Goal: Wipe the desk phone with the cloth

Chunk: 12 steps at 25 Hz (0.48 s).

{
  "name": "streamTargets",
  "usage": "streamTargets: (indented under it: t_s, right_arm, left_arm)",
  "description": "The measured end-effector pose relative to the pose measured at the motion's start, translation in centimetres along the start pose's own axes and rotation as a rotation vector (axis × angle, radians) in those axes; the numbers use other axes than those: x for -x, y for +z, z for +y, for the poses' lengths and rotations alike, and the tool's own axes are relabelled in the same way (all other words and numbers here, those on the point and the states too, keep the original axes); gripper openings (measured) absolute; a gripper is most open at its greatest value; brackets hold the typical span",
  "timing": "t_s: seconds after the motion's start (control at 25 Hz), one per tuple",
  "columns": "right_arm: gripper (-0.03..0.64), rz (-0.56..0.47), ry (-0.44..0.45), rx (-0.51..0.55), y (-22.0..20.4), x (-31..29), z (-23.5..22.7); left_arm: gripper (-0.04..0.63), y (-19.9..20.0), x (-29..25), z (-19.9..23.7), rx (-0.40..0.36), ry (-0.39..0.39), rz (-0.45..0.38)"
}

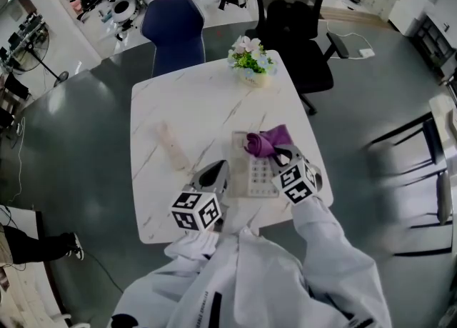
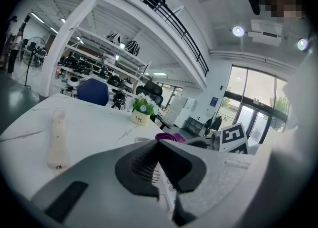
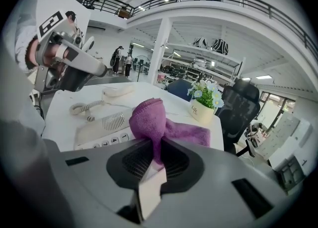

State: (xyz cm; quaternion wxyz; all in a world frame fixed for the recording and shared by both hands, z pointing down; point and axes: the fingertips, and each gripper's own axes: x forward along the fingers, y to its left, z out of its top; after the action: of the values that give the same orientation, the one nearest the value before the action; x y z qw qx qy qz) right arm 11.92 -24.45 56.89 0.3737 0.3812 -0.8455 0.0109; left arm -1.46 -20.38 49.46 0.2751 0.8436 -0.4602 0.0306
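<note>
1. At the left of the white marble bench (image 1: 186, 105), the phone's cream handset (image 1: 172, 146) lies off its cradle. Its coiled cord (image 3: 82, 109) runs back toward the base.
2. The left gripper (image 1: 220, 173) sits at the near left edge of the desk phone (image 1: 258, 175). Its jaw tips meet, and the left gripper view shows only a sliver of the keypad through the opening behind them. I cannot tell whether it touches the phone.
3. The desk phone base lies flat near the bench's front edge, between the two grippers, with its keypad and speaker grille facing up.
4. The purple cloth (image 1: 263, 141) is bunched into a rounded wad over the phone's far right corner. A loose tail spreads out toward the flower pot (image 1: 251, 62).
5. The right gripper (image 1: 284, 155) is clamped on the cloth, with a fold pinched between its jaws.
6. The small pot of white flowers stands at the far side of the bench, well apart from the phone.
</note>
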Motion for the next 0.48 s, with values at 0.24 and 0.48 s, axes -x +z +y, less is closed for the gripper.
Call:
streamTargets:
  t_s: [0.24,0.48]
  right_arm:
    - [0.031,0.0,0.04,0.007,-0.5,0.3,1.8]
    - [0.031,0.003,0.035,0.008,-0.5,0.7,2.6]
  left_arm:
    - [-0.002,-0.4,0.3,-0.3,-0.001,-0.006,-0.001]
    - [-0.002,-0.4,0.7,-0.7,0.0,-0.011,0.002]
